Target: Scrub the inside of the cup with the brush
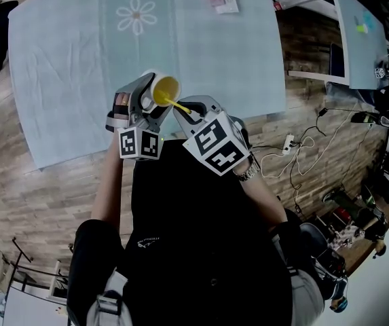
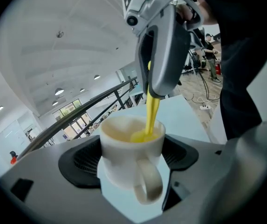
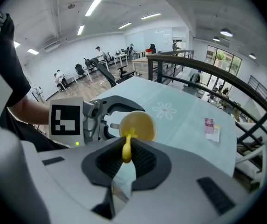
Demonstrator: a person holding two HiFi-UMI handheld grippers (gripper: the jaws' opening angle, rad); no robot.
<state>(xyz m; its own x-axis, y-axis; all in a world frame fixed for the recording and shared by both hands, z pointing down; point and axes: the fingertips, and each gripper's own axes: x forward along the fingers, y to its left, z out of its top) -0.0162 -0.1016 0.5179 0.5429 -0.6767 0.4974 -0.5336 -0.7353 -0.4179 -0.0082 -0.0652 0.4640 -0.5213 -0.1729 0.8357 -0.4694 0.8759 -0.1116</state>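
The left tongs point(image 2: 132, 153) clamp the stiff, breakable, likely slick cup point(image 1: 165, 90) around its body; the right tongs point(image 3: 126, 155) pinch the brush point(image 2: 151, 115) by its handle.

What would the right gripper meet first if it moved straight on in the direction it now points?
Probably the cup in the left gripper: the brush in the right gripper reaches into its mouth; depth is unclear.
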